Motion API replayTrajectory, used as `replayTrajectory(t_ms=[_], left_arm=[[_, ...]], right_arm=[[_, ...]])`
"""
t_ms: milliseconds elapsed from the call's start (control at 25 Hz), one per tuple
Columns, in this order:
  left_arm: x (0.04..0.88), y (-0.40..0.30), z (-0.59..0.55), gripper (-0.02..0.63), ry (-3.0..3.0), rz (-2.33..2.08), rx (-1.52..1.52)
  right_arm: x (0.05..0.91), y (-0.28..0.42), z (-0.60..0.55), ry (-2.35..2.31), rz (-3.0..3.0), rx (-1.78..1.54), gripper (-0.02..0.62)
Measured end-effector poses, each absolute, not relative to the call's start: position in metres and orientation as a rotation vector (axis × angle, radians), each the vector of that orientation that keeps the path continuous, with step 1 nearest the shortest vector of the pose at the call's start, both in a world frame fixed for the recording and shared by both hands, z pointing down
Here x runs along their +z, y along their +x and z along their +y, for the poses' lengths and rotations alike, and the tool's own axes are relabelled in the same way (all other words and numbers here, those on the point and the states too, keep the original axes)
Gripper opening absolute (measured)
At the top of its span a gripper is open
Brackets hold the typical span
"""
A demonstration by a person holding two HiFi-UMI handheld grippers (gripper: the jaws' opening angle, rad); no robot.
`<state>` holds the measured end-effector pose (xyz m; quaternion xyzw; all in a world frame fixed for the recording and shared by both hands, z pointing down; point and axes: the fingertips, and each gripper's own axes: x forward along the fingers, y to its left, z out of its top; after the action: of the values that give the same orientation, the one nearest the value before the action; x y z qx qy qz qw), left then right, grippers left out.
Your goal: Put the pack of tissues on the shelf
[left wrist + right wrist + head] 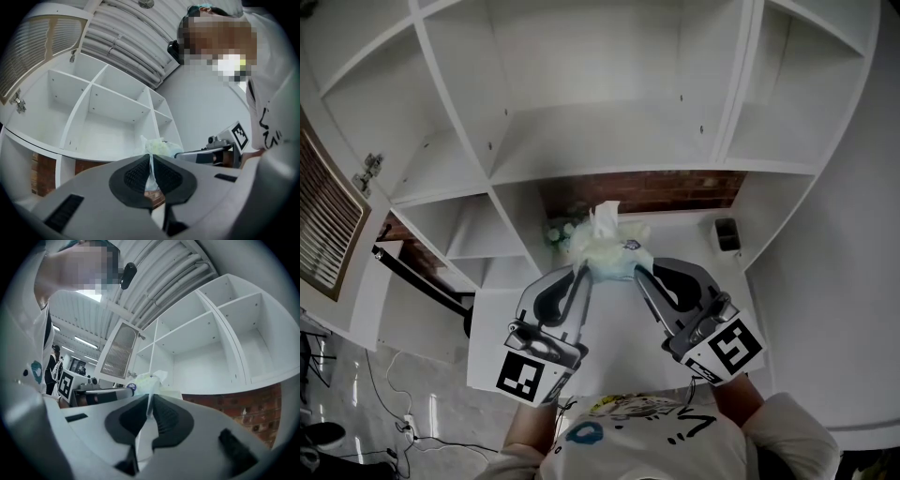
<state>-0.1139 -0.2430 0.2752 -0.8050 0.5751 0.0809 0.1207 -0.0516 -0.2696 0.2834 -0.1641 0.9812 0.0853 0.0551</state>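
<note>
pack of tissues (pixel 609 251) is held up in front of the shelf (pixel 609 141). left gripper (pixel 578 274) fingers pinch its wrapper. right gripper (pixel 640 275) fingers likewise.

Your pack of tissues (pixel 611 255) is pale green and light blue, with a white tissue (pixel 605 217) on top. Your left gripper (pixel 579 272) and right gripper (pixel 639 274) are grey with black pads (pixel 136 177). Their marker cubes (pixel 525 377) carry black-and-white squares. The shelf (pixel 609 141) is plain white. At twelve o'clock from the pack, the brick wall (pixel 656 190) is red-brown.
</note>
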Motion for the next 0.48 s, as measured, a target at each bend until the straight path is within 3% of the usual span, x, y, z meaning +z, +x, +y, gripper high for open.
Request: replayTrajectory(t_ms=[480], left_arm=[[0.245, -0.126, -0.259, 0.026, -2.3, 1.689, 0.277]], right_arm=[[0.251, -0.064, -0.288, -0.502, 2.948, 0.288, 0.038]])
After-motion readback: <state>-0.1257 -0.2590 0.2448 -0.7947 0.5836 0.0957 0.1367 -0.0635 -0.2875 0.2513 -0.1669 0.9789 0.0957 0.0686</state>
